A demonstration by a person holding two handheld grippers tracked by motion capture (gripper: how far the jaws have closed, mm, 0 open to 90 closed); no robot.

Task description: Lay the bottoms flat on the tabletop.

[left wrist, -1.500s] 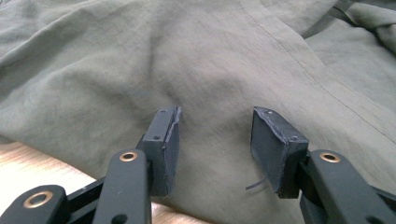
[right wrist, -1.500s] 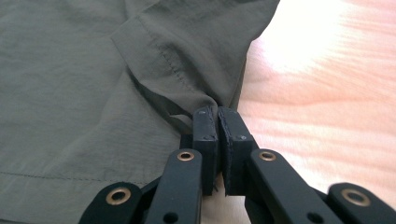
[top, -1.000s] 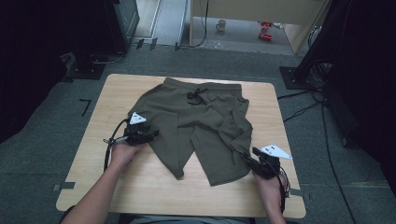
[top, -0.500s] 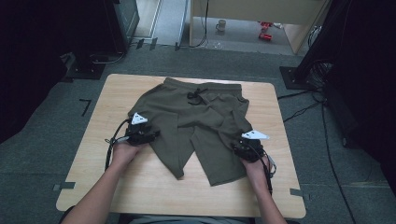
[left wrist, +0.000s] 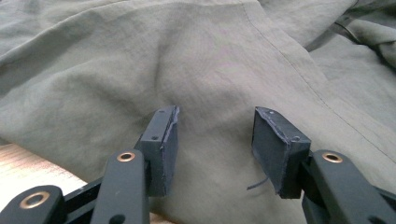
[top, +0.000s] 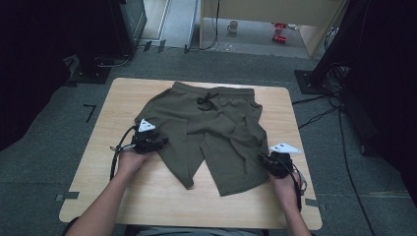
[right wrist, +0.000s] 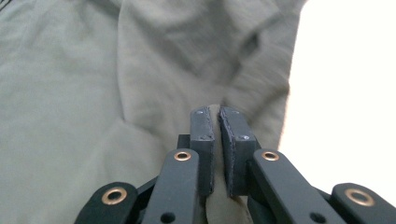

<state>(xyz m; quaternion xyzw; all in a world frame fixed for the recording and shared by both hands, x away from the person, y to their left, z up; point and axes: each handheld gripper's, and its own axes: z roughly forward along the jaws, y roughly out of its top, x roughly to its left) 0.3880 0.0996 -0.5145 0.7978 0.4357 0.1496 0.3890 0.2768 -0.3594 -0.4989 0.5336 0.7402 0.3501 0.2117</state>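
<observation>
No readable text, label or number appears anywhere.

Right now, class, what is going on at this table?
A person works on a pair of olive shorts spread on a wooden table, a two-jaw gripper in each hand. The right gripper has just been closing its jaws and now pinches a fold of fabric at the edge of one leg. The left gripper rests on the other leg with its jaws apart, the cloth lying loose between them.
</observation>
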